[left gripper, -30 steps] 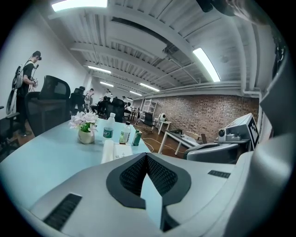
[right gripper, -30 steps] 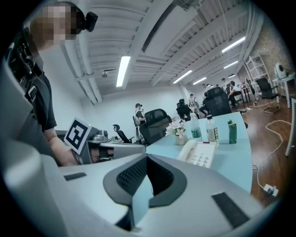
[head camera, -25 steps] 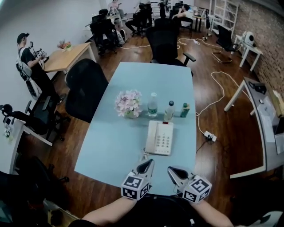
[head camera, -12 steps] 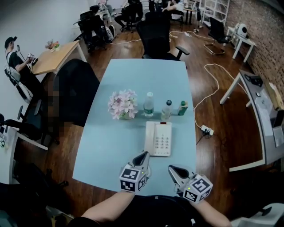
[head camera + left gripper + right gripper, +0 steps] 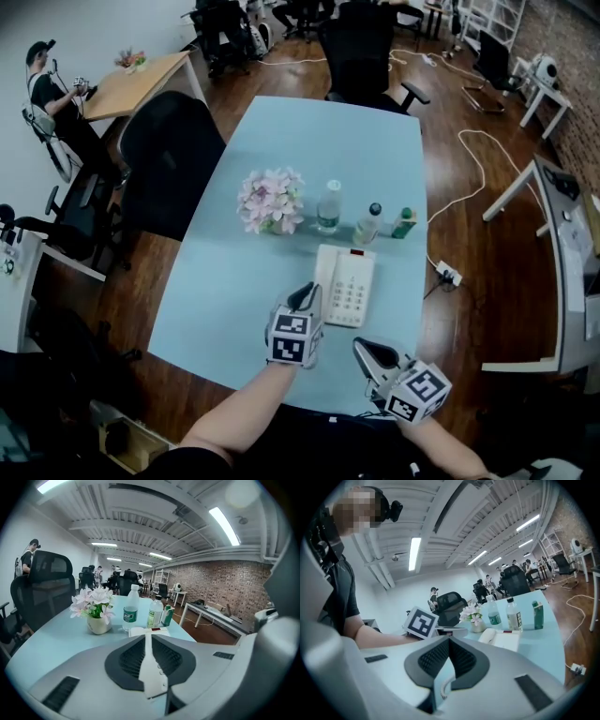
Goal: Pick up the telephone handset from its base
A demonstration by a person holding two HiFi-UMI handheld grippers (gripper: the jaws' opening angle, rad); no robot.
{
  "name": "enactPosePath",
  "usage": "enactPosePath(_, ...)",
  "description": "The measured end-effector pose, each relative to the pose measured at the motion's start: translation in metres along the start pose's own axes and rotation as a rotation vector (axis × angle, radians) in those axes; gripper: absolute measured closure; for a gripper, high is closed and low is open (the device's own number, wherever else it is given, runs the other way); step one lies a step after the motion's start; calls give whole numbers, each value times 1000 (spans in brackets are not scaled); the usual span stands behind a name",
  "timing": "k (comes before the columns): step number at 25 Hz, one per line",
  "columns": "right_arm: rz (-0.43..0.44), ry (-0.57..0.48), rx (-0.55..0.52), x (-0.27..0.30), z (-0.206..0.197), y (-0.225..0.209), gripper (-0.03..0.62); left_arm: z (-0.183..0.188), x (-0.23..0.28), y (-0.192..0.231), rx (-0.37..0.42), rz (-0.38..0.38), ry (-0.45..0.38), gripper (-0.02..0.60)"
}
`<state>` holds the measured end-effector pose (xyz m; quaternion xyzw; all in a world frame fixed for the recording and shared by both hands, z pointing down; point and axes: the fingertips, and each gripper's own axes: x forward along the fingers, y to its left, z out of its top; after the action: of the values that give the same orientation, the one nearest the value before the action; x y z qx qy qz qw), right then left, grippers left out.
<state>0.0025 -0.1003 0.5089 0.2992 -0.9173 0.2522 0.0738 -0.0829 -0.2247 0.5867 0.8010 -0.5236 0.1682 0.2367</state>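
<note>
Carefully: the cream plastic handset (image 5: 326, 267) lies on the left of the white push-button telephone base (image 5: 356, 291), on the pale blue tabletop (image 5: 234, 300). Your left gripper (image 5: 302, 296) is near it; its fingers have just begun to part, are almost together, and have nothing between them. On the right gripper (image 5: 367, 351) the fingers are closed and empty. If you arrive so narrow, you may knock the handset off or shove the base toward the clear plastic bottles (image 5: 328, 208).

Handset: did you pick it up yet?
Not yet. Done: nothing, the handset lies on its base. In hand: the left gripper is by the handset's near end. Its jaws, nearly together, have just been opening, with nothing between them. The right gripper hangs back, shut and empty. Still to do: grip the handset and lift.
</note>
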Motion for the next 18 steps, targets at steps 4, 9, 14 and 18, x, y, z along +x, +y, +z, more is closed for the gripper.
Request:
enactPosePath(4, 12, 13, -1, -5, 0, -7, 579, -3, 49, 15, 4, 59, 72, 397)
enactPosePath(9, -3, 15, 37, -15, -5, -25, 579, -16, 99, 23, 22, 108, 173, 308)
enactPosePath(14, 7, 6, 46, -11, -2, -31, 579, -25, 124, 27, 24, 125, 220, 308)
enactPosePath(18, -2, 7, 54, -9, -3, -37, 579, -30, 135, 29, 51, 128, 242, 308)
